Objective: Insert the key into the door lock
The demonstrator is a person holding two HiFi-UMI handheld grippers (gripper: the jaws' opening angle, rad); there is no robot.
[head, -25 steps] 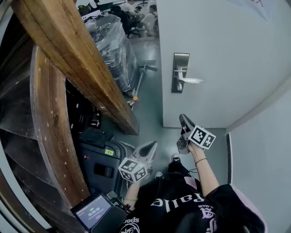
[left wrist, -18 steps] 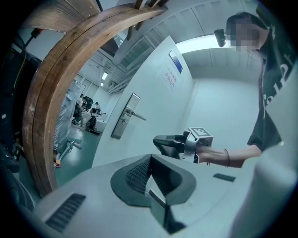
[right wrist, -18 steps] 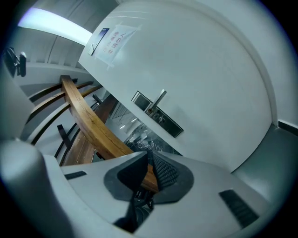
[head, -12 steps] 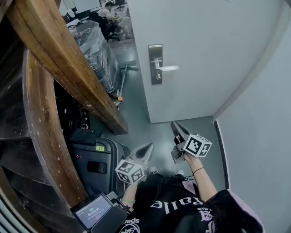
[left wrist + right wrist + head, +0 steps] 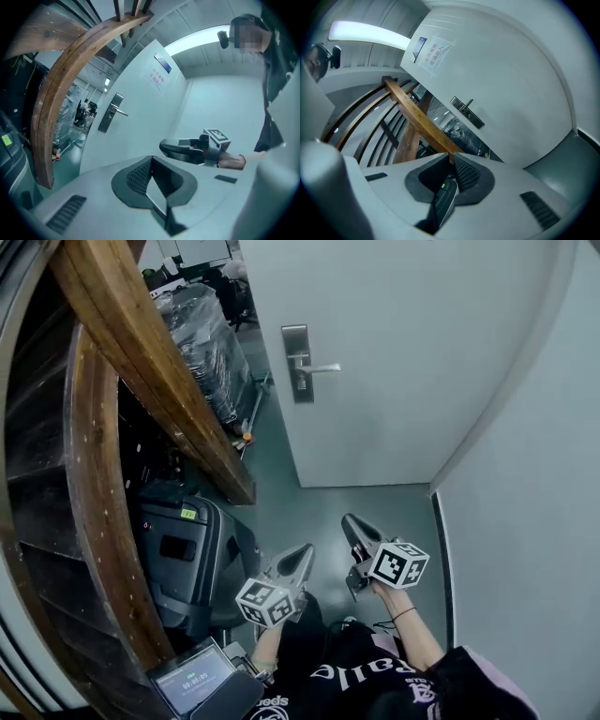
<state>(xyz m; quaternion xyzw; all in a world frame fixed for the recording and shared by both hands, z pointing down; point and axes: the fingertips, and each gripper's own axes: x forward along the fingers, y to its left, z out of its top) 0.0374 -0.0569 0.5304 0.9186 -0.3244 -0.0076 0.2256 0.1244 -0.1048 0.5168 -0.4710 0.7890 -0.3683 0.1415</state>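
Observation:
The grey door's metal lock plate point(image 5: 298, 377) with its lever handle point(image 5: 319, 367) stands at the top of the head view, far beyond both grippers. The same lock plate point(image 5: 110, 113) also shows in the left gripper view, and small as the lock plate point(image 5: 467, 113) in the right gripper view. My left gripper point(image 5: 306, 550) is held low above the floor, jaws shut with nothing between them. My right gripper point(image 5: 348, 521) hovers beside it, a little nearer the door, also shut. No key shows in any view. The left gripper point(image 5: 150, 159) sees the right gripper point(image 5: 164, 146) ahead of it.
A curved wooden stair rail point(image 5: 141, 362) runs along the left. Below it stands a black suitcase point(image 5: 183, 554), and a plastic-wrapped stack point(image 5: 211, 329) is farther back. A pale wall point(image 5: 525, 484) closes the right side. A small screen device point(image 5: 192, 678) sits at the bottom.
The head view has swung, so the door and lock plate sit further left and higher in frame. Both grippers have dropped lower in view and stayed shut.

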